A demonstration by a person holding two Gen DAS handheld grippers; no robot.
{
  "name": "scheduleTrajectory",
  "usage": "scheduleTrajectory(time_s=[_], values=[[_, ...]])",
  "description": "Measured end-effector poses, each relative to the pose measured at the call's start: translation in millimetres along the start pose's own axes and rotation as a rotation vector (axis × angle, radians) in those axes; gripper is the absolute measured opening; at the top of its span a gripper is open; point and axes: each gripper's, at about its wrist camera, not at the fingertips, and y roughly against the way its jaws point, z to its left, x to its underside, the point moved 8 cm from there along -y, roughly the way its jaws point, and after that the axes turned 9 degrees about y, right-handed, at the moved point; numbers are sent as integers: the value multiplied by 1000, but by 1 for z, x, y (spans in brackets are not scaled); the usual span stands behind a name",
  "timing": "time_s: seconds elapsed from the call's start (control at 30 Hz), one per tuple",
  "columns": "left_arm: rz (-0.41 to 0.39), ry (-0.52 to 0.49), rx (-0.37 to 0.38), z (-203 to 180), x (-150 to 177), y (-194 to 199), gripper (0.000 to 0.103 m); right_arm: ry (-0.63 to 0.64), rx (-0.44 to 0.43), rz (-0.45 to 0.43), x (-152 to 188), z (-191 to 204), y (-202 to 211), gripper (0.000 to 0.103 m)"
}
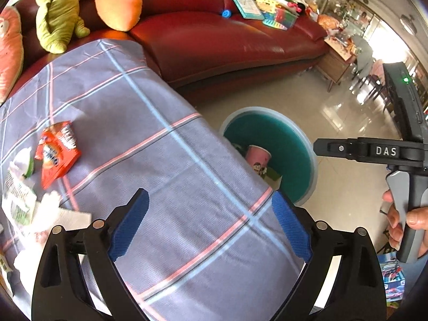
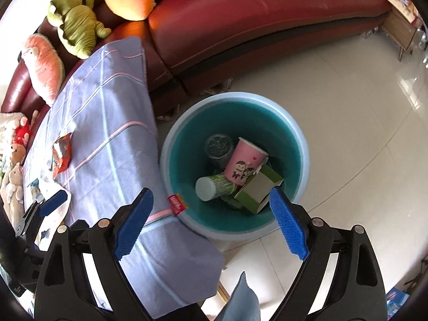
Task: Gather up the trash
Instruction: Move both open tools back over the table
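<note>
Both grippers gape with nothing between the pads: the right gripper [image 2: 211, 219] above the teal bin [image 2: 301, 144] (a small red wrapper [image 2: 176, 203] sits at its rim), the left gripper [image 1: 211, 227] over the checked cloth [image 1: 165, 165]. An orange snack packet [image 1: 57, 153] and crumpled tissues [image 1: 53, 214] lie on that cloth.

Glossy leather, matt cloth, shiny tile

The red sofa [image 2: 267, 18] gleams like leather; checked tablecloth [image 1: 165, 165] is matt woven fabric; floor tiles [image 2: 361, 112] glossy; bin [image 2: 299, 144] smooth plastic.
</note>
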Motion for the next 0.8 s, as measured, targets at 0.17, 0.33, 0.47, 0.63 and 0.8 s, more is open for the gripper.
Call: scheduleTrajectory(time_s=[0.17, 0.33, 0.47, 0.63, 0.8], values=[[-36, 22, -18, 24, 6, 24, 93, 29, -6, -8, 6, 26, 7, 85], [-76, 74, -38, 60, 11, 50, 93, 70, -14, -7, 10, 58, 8, 85], [-104, 106, -61, 89, 15, 69, 93, 114, -30, -6, 13, 90, 7, 84], [-131, 148, -109, 131, 23, 91, 93, 164, -51, 6, 17, 127, 2, 84], [-138, 214, -141, 173, 31, 101, 93, 220, -58, 37, 23, 163, -6, 85]])
